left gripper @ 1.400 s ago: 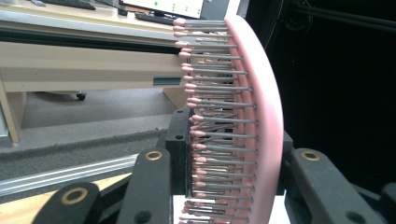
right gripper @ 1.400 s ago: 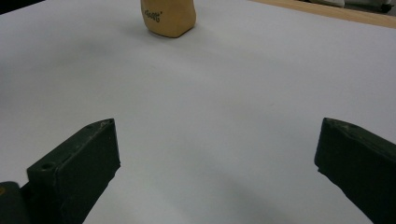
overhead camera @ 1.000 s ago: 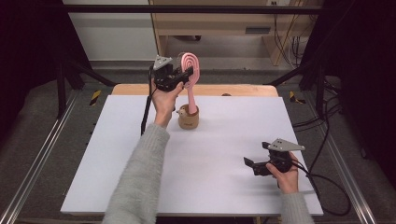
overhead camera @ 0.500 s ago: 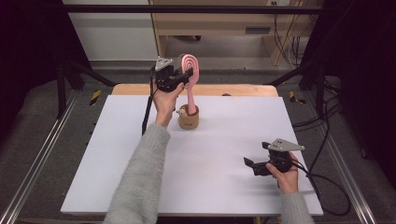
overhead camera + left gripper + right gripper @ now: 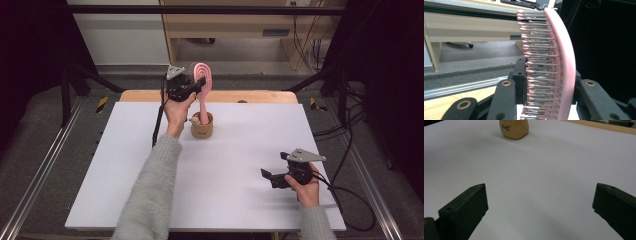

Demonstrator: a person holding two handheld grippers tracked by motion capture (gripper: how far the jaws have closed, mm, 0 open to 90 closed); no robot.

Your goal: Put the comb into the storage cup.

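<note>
Pink hairbrush [image 5: 202,82] with grey pins, tan cup [image 5: 202,127], white table [image 5: 230,165].

Bright even tabletop, dark surroundings, soft focus

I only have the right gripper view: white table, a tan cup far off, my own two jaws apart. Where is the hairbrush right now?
Observer: The left gripper is shut on the pink hairbrush by its head, handle down into the tan cup.
Operator: Which way do the bristles face in that grip?
Observer: In the left gripper view, the bristles press against one jaw, the smooth pink back against the other.
Operator: Anything else in the cup?
Observer: A small pale thing sits at its rim; too small to identify.
</note>
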